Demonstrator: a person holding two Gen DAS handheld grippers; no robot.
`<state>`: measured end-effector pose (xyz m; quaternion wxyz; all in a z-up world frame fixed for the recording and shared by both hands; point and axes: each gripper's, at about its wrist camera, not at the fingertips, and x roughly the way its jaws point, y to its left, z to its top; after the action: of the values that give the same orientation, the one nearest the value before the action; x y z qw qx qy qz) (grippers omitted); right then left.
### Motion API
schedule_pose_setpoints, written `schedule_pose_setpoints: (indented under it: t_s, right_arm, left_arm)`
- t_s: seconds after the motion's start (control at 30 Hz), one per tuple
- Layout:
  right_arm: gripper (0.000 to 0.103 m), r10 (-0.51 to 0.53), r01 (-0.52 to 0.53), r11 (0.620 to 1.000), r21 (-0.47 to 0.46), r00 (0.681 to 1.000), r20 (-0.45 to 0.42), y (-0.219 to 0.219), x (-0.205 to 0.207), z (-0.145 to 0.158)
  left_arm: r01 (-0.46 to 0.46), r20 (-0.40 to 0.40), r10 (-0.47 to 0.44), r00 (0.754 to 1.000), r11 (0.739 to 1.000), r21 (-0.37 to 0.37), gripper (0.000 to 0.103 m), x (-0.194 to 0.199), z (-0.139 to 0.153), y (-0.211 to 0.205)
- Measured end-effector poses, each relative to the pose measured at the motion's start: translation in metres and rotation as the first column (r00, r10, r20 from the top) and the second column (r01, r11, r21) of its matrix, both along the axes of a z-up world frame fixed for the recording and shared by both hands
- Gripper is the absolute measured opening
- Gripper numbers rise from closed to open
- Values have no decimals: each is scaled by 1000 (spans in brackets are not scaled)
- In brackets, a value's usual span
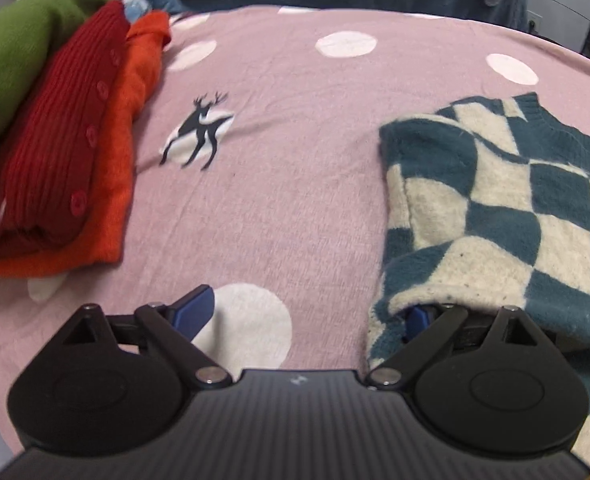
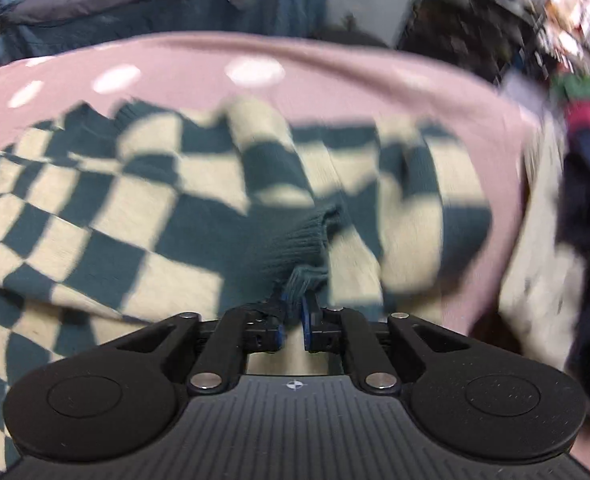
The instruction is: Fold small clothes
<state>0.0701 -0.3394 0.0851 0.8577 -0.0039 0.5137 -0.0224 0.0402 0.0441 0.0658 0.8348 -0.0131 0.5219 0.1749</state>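
On the pink bed sheet (image 1: pixel 295 208), the soft, floppy checkered sweater (image 1: pixel 495 208) suits edge grips; right gripper (image 2: pixel 293 320) pinches its ribbed cuff (image 2: pixel 307 248); left gripper (image 1: pixel 307 316) gapes wide, holding nothing.

Checkered sweater (image 1: pixel 507 208), teal and cream, fuzzy knit, lying partly folded on the pink dotted bed sheet (image 1: pixel 295 208); one sleeve is turned across the body, its ribbed teal cuff (image 2: pixel 299 248) bunched. To the left, well apart: a stack of folded clothes (image 1: pixel 55 132), green over red over orange.
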Motion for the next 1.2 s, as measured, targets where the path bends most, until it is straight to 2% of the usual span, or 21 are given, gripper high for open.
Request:
schedule_pose_setpoints:
  t_s: [0.07,0.2,0.3,0.33,0.37,0.47,0.57,0.6,0.67,0.73,0.8,0.83,0.9,1.0,1.1,1.13,1.2]
  right_arm:
    - [30,-41,40,997,72,999,21,-7,-4,2]
    - [35,-28,25,999,32,997,67,-4,-12,16]
    - [51,-91,83,995,62,986,141,-19,-25,30]
    - [61,-117,108,992,63,981,156,-26,-30,34]
    - [64,-142,133,989,61,976,168,-33,-35,37]
    - [64,-216,205,975,87,966,141,-60,-47,35]
    - [65,-257,237,958,161,960,114,-77,-55,28]
    - [65,-252,229,956,185,961,111,-78,-55,27]
    - [65,-220,197,959,204,970,98,-72,-53,26]
    - [65,-233,222,965,141,970,71,-63,-52,24]
    - [65,-319,316,946,68,947,37,-64,-53,18]
    - [65,-356,353,932,85,934,22,-69,-56,16]
    - [65,-382,379,908,180,924,-23,-79,-61,8]
    - [65,-362,377,904,204,926,-107,-78,-63,-9]
    - [71,-375,382,891,246,924,-78,-79,-70,-14]
    - [70,-366,374,890,261,927,-79,-78,-69,-14]
    - [19,-313,331,886,325,944,-107,-77,-66,-16]
  left_arm:
    - [-3,-7,3,1000,1000,-5,99,1,-1,4]
    - [36,-20,-36,999,999,-6,102,4,0,8]
    - [49,-42,-51,998,998,-48,103,2,3,13]
    - [50,-45,-53,998,996,-68,103,0,6,16]
    - [48,-45,-52,998,995,-87,103,-3,9,18]
    - [50,-15,-53,998,991,-122,103,-16,24,24]
    - [64,-11,-66,998,991,-114,103,-25,36,25]
    - [68,-14,-70,997,993,-94,103,-27,39,25]
    - [56,-44,-56,997,998,-8,103,-28,42,27]
    - [21,-75,-19,997,999,32,103,-28,43,41]
    - [-25,-59,25,998,1000,-3,103,-31,49,55]
    - [-42,-44,41,998,999,-21,103,-34,53,59]
    - [-54,-36,53,998,998,-35,103,-37,57,62]
    - [-35,-53,33,998,999,-33,103,-40,55,55]
    - [-1,-70,-2,998,999,-49,103,-41,51,40]
    - [14,-70,-18,997,998,-55,103,-40,51,35]
    - [41,-72,-46,996,997,-68,103,-38,51,25]
